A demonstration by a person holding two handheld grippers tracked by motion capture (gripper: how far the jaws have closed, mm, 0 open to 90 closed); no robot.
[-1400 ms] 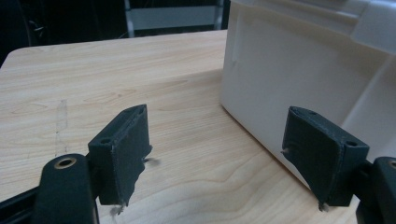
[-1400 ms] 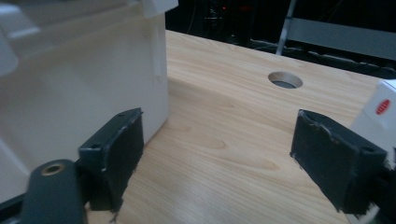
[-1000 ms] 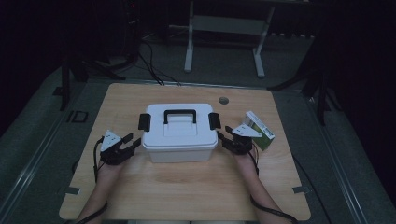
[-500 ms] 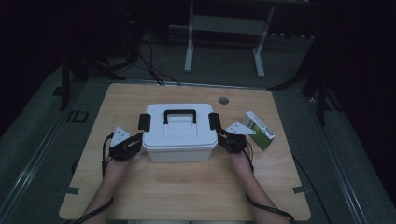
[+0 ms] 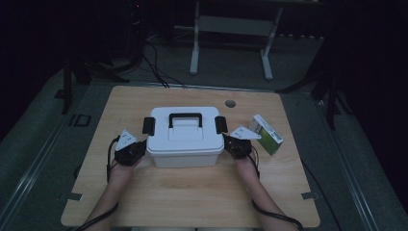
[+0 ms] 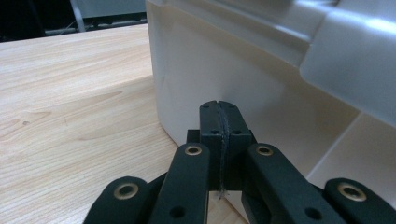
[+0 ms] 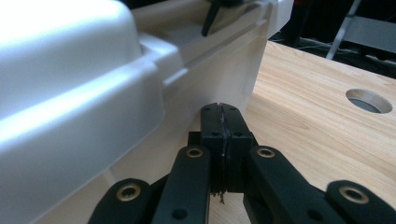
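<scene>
Currently both tools parked against the white storage box (image 5: 185,139), one per side. Box sitting near the middle of the wooden table (image 5: 192,197), lid on, black carry handle (image 5: 185,117) lying across the top, black latches (image 5: 148,125) on the left and right ends.

Left gripper (image 5: 136,149) low at the box's left wall, near the front corner. Jaws just been closing, now pressed flat together with nothing between them; seam visible in the left gripper view, tips (image 6: 219,108) just short of the white side wall under the lid's overhang. Contact with the wall: cannot tell.

Right gripper (image 5: 230,143) mirrored at the box's right wall. Jaws also just been closing, now tight together and empty; tips (image 7: 220,110) tucked close beside the box wall below the lid rim. Touching or not: cannot tell.

Round cable hole (image 7: 369,99) in the tabletop beyond the right jaws. Small green-and-white carton (image 5: 266,134) lying on the table just right of the right gripper, apart from the box.
</scene>
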